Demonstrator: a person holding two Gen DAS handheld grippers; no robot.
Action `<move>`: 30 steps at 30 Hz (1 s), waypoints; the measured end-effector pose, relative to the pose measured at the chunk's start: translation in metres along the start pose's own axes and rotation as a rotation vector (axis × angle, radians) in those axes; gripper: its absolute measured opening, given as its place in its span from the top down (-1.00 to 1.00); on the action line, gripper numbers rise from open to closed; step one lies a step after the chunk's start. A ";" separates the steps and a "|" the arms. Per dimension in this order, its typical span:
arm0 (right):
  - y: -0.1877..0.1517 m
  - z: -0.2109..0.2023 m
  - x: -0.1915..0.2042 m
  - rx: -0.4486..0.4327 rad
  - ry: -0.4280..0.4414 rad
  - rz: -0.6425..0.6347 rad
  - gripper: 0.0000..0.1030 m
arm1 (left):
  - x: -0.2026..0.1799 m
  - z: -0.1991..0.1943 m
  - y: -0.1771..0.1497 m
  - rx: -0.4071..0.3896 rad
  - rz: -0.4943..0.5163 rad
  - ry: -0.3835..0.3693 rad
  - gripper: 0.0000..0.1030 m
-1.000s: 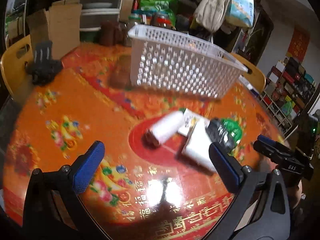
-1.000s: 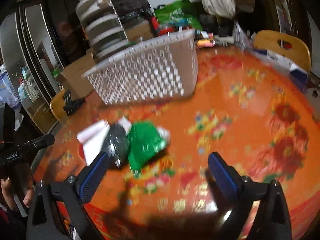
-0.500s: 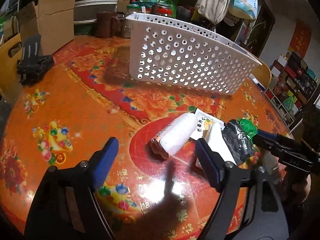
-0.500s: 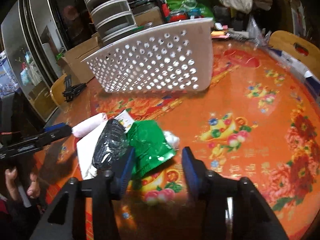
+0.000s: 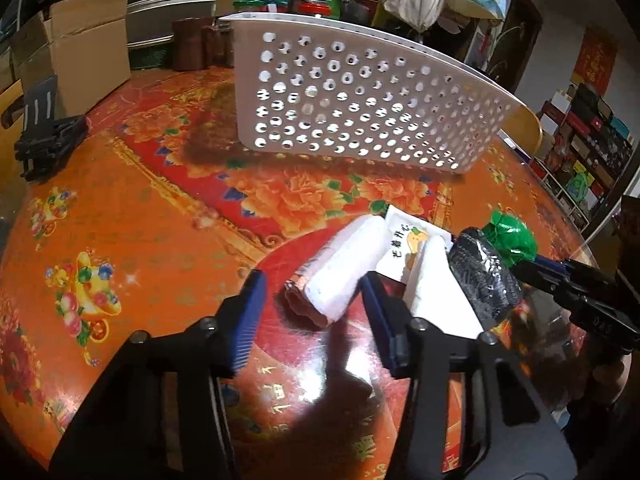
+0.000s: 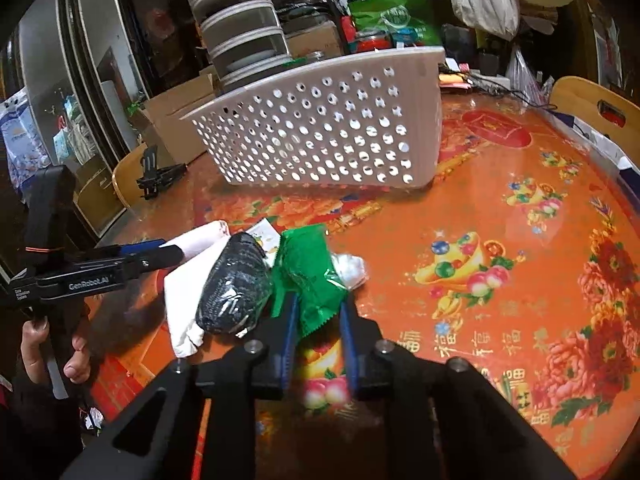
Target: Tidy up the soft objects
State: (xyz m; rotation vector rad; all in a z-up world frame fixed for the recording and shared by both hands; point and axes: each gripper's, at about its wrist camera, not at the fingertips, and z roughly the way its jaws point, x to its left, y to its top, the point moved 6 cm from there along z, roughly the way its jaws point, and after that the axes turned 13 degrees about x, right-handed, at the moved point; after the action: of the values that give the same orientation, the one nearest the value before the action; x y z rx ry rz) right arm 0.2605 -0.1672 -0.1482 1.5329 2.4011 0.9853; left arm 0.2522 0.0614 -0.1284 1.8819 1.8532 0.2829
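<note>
**Both grippers lined up on the soft pile**

Left gripper [image 5: 312, 304] spread wide around white roll [image 5: 344, 268], not squeezing yet. Right gripper [image 6: 318, 322] narrowed on green packet [image 6: 310, 276], maybe pinched, hard to call. Black bundle [image 6: 234, 286] wedged between. Behind, basket [image 6: 320, 136] tipped up, probably the drop spot.

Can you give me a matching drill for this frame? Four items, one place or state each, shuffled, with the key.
Items:
1. white roll
2. green packet
3. black mesh bundle
4. white basket

Places or states:
A. empty as far as its holes show, at the back of the table
B. between the open left gripper's fingers
C. lying on a white sheet, left of the green packet
D. between the right gripper's narrowed fingers

Pairs: 1-B, 2-D, 3-C, 4-A
</note>
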 end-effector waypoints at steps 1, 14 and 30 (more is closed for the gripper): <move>0.000 -0.002 0.000 -0.012 0.006 -0.001 0.77 | -0.003 0.000 -0.001 -0.003 0.011 -0.001 0.27; 0.001 -0.015 -0.003 -0.083 0.052 0.010 0.84 | -0.014 -0.008 -0.006 -0.055 0.068 0.049 0.47; -0.001 -0.016 -0.003 -0.086 0.054 0.011 0.86 | -0.023 -0.019 -0.012 -0.103 0.117 0.019 0.98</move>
State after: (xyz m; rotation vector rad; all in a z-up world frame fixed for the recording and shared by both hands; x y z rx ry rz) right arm 0.2547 -0.1771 -0.1371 1.5110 2.3538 1.1308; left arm 0.2316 0.0417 -0.1138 1.9255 1.7093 0.4285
